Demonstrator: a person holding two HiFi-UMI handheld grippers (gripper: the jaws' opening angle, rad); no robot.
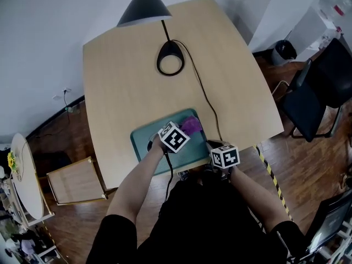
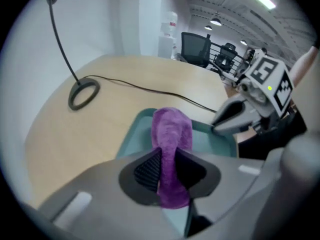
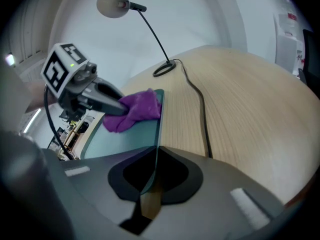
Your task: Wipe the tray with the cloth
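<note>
Head view: left gripper's (image 1: 185, 130) jaws tight on cloth (image 1: 192, 125), right gripper's (image 1: 212, 148) on tray (image 1: 142, 139) rim.

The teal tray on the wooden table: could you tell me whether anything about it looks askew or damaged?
Nothing stands out. The teal tray lies flat, its rim clamped by the right gripper, with the purple cloth pinched in the left gripper. The black lamp cable runs beside it, not touching.

Wooden table (image 1: 126, 81), teal tray (image 1: 142, 139) near its front edge, purple cloth (image 1: 192, 125) at the tray's far right, left gripper (image 1: 180, 132) at the cloth, right gripper (image 1: 215, 150) at the tray's near right corner, black lamp (image 1: 144, 7), its cord (image 1: 201, 87) crossing the table, chair (image 1: 319, 87) at right.
</note>
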